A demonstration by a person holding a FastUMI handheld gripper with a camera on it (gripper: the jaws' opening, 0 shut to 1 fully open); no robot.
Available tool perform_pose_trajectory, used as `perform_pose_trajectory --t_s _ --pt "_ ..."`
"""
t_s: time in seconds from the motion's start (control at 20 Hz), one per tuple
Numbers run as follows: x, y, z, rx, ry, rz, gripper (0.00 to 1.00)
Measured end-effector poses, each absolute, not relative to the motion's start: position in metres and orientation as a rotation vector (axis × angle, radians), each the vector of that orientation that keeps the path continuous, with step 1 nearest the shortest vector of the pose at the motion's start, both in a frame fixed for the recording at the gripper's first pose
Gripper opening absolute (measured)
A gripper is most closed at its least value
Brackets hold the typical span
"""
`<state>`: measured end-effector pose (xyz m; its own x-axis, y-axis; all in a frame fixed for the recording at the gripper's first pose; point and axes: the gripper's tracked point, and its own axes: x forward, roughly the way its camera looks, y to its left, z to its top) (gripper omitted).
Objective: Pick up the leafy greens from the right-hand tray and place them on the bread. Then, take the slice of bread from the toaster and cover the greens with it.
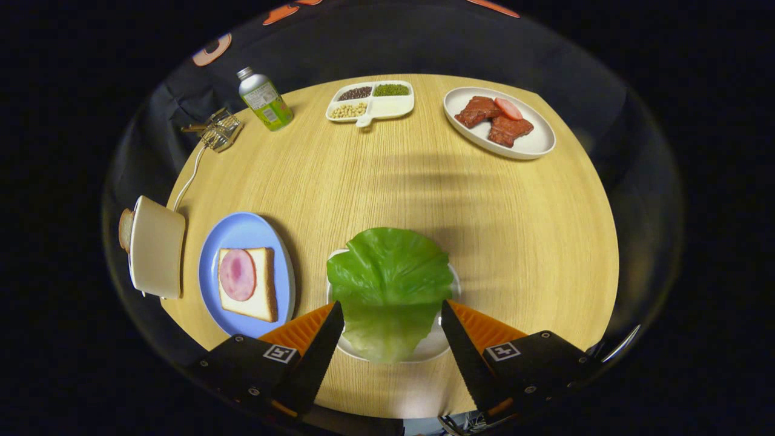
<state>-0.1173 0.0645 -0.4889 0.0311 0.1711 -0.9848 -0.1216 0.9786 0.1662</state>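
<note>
A large green lettuce leaf (389, 284) lies on a white plate (435, 346) on the wooden table. My gripper (391, 307) is open above it, one finger on each side of the leaf's near part, neither pressing on it. To the left sits a blue plate (242, 232) with a slice of bread (261, 292) topped by a round pink ham slice (237, 274). Further left stands a cream toaster (156, 247) with a bread slice (125, 229) sticking out of its far side.
At the back of the table are a white oval plate of brown meat pieces (500, 122), a divided white dish of beans and seeds (370, 101), a green-labelled bottle (264, 99) and a small metal wire object (219, 129). The toaster's cable runs toward it.
</note>
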Motion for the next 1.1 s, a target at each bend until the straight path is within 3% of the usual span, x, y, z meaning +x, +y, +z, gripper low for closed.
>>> perform_pose_trajectory --t_s 0.7,1.0,1.1 --pt "-0.117 0.065 -0.526 -0.047 1.579 0.153 0.89" --pt "-0.116 0.064 -0.527 -0.034 1.583 0.110 0.79" --pt "-0.115 0.064 -0.527 -0.034 1.575 0.108 0.66"
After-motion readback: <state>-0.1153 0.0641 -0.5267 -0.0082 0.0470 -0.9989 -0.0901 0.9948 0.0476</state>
